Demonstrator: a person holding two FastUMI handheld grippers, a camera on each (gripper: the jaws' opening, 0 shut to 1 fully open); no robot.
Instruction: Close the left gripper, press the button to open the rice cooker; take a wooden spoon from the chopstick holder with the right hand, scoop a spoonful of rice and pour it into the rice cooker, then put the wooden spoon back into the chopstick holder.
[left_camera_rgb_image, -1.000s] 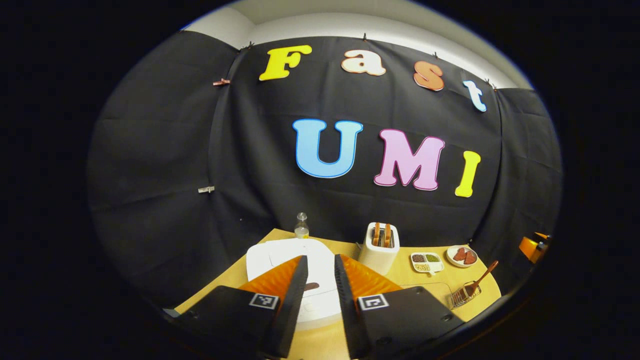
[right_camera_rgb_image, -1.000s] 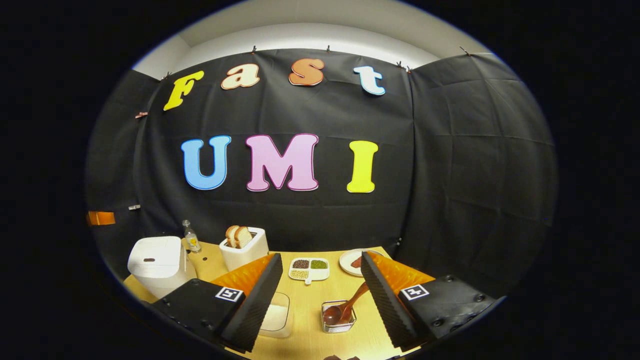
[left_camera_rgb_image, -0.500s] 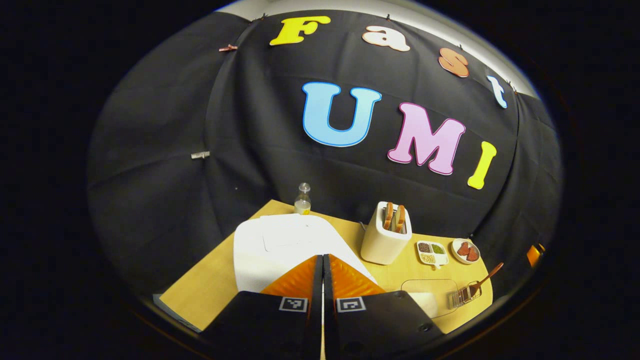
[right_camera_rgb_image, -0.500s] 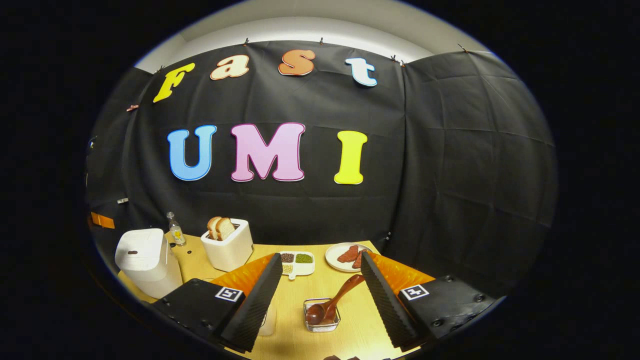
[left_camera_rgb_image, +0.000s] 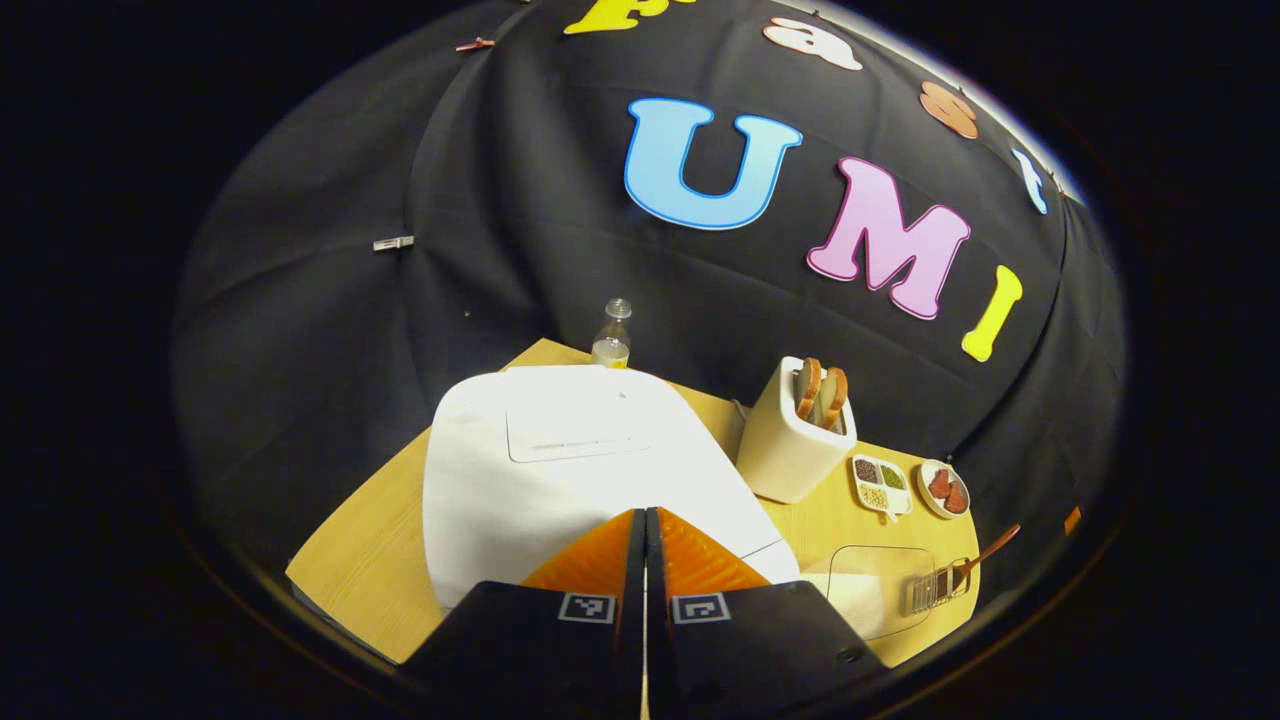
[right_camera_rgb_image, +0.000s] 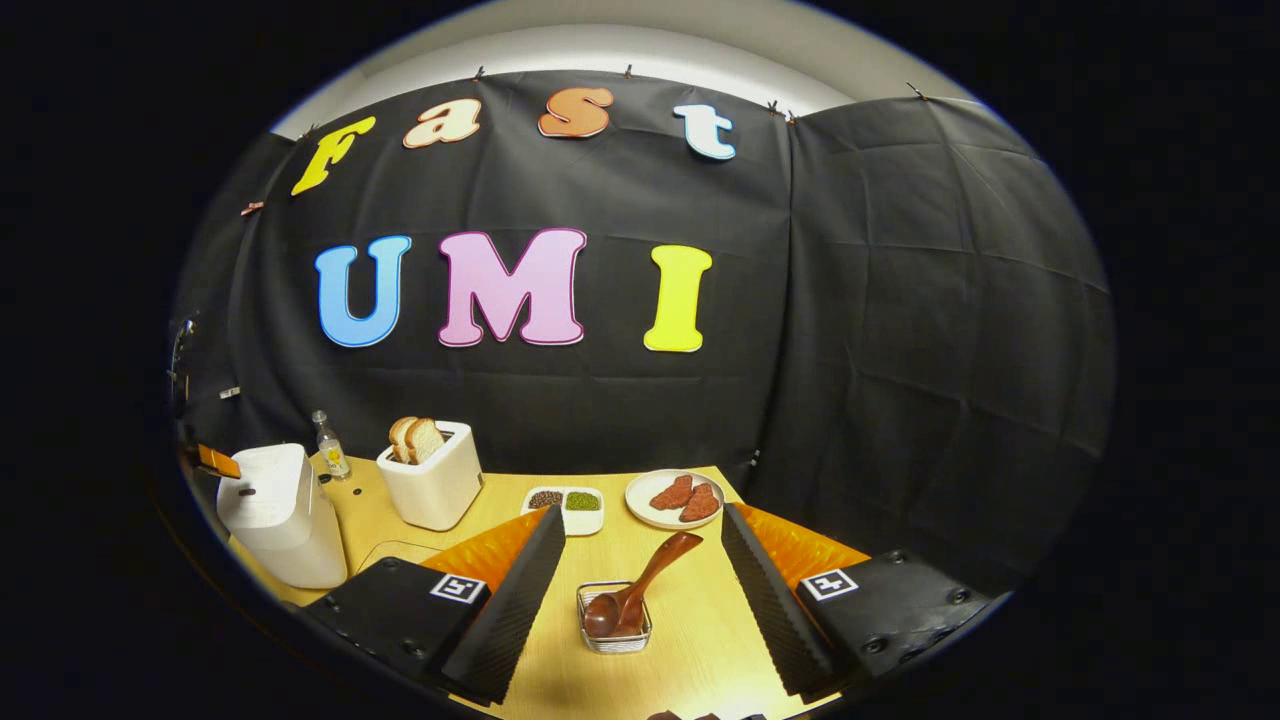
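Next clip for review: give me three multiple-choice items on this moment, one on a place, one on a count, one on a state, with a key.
1. The brown wooden spoon rests in:
A. the small wire chopstick holder
B. the white toaster
C. the divided dish

2. Bread slices in the white toaster:
A. none
B. two
C. four

3. The left gripper over the white rice cooker is:
A. wide open
B. holding the spoon
C. shut

Key: A, bowl down in the holder; B, two tops show; C, jaws meet.

**Bystanders on the wooden table**

A white toaster (right_camera_rgb_image: 431, 487) holding two bread slices is seen beside a small bottle (right_camera_rgb_image: 330, 457). A divided dish (right_camera_rgb_image: 565, 503) of beans (three compartments) is set just beside a plate (right_camera_rgb_image: 674, 500) of reddish slices.
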